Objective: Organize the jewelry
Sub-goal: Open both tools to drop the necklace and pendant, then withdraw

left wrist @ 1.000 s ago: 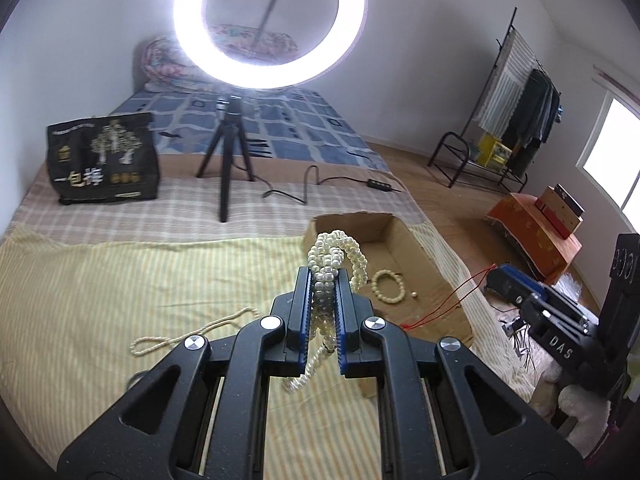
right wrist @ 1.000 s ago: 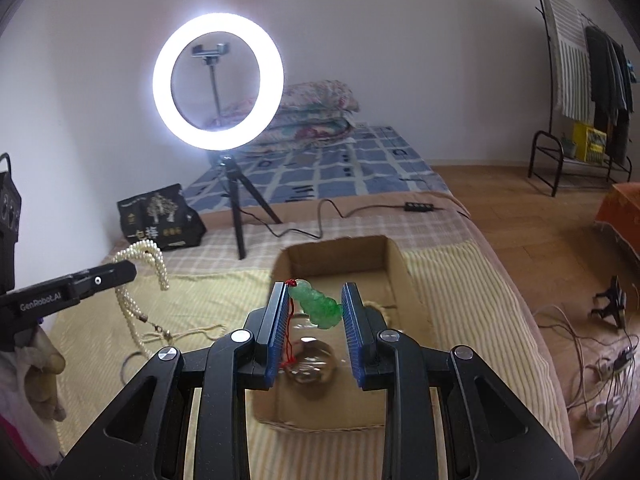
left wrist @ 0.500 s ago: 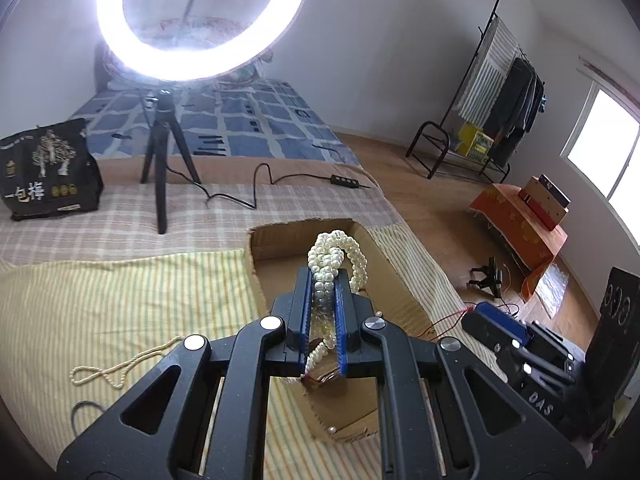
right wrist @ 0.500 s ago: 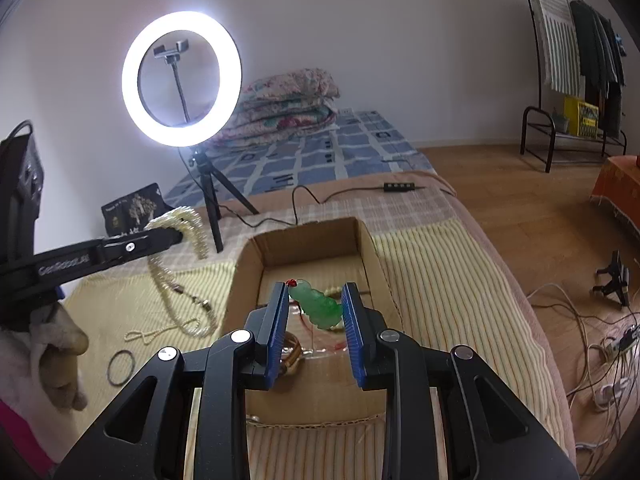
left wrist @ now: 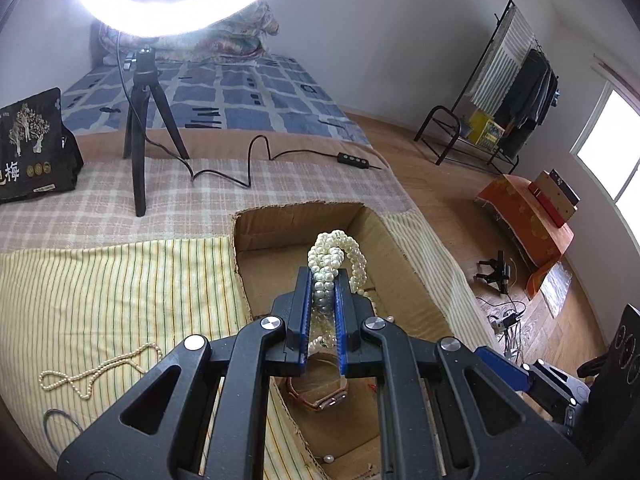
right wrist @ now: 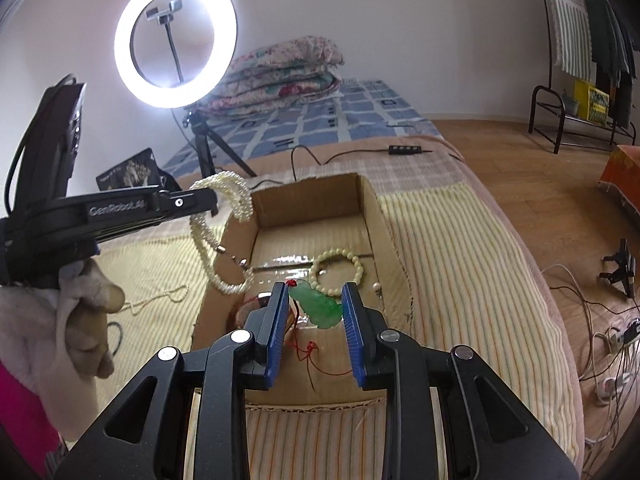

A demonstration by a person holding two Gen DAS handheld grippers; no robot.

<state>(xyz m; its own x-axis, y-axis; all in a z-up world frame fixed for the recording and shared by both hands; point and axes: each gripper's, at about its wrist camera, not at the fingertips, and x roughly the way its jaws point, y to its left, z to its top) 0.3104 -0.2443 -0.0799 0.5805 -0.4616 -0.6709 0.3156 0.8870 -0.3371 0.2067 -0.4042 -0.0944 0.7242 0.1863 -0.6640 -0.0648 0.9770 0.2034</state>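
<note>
A: Clamping a bunched pearl necklace (left wrist: pixel 334 258), left hand-held gripper (left wrist: pixel 323 280) has its blue pads squeezed tight on the strands. Loops stick out past the tips, loose end with a clasp dangles below; it hangs over the left wall of the cardboard box (left wrist: pixel 416 276).

B: Right one?

A: Right hand-held gripper (right wrist: pixel 316 300) is grasping a green jade pendant (right wrist: pixel 318 305) between its pads, red cord (right wrist: pixel 308 354) trailing down from it. It sits above the near half of the box.

B: What's in the box?

A: Cream bead bracelet (right wrist: pixel 336 274) on the box floor, just beyond the pendant. A single loose pearl (right wrist: pixel 375 287) beside it, near the right wall. Left wrist view also shows a reddish-brown strap piece (left wrist: pixel 320 394) under that gripper; can't tell exactly what it is.

B: Outside the box?

A: Thin bead chain (left wrist: pixel 96 370) on the yellow striped sheet (left wrist: pixel 120 288) of the bed, left of the box, well apart. Thin ring (left wrist: pixel 60 426) nearer the edge. Gloved hand (right wrist: pixel 80 332) holds the left tool.

B: Background?

A: Ring light (right wrist: pixel 174 36) on a tripod, black bag (left wrist: pixel 32 148), folded quilts (right wrist: pixel 280 72).
</note>
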